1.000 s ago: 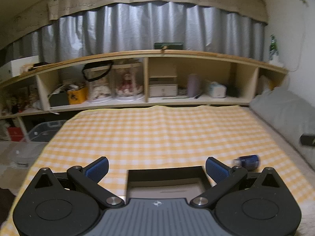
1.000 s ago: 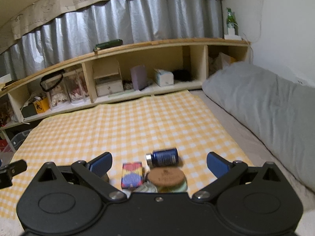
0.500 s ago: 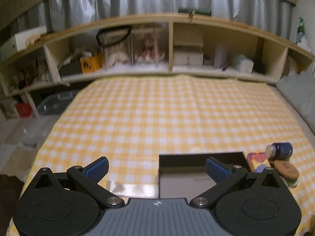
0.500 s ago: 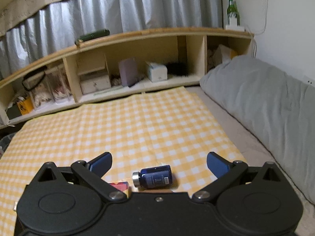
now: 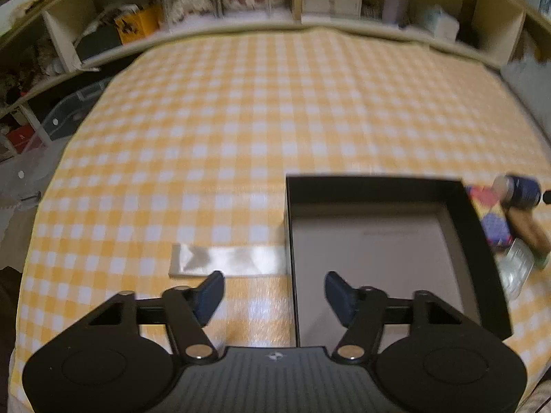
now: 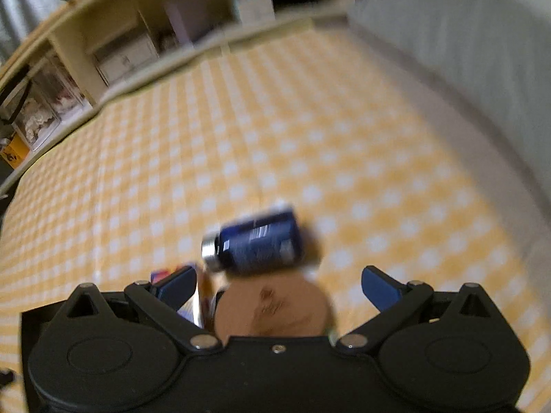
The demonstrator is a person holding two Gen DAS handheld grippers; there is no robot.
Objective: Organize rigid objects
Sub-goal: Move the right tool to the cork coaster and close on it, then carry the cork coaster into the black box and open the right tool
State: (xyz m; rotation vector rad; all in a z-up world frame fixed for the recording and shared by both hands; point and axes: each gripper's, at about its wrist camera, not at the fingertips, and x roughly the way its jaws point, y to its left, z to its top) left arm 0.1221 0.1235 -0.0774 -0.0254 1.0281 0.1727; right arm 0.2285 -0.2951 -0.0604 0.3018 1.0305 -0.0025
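A black open box [image 5: 378,186] with a grey floor lies on the yellow checked cloth [image 5: 241,120]. My left gripper [image 5: 273,292] is open and empty, hovering over the box's left wall. Right of the box lie a dark blue bottle [image 5: 520,189], a colourful small box [image 5: 492,220], a cork-lidded jar [image 5: 527,234] and a clear item [image 5: 516,268]. In the right wrist view my right gripper [image 6: 279,285] is open and empty, just above the cork lid [image 6: 275,306], with the blue bottle [image 6: 258,244] lying on its side beyond it.
A shiny silver strip [image 5: 227,263] lies on the cloth left of the box. A wooden shelf unit [image 5: 310,3] full of items runs along the back. A grey pillow [image 6: 465,44] lies at the right. The cloth's left edge drops to the floor.
Both grippers tilted down and moved closer to the cloth. The left now hangs over the box's left wall; the right has come down over the cork-lidded jar. Both stay open.
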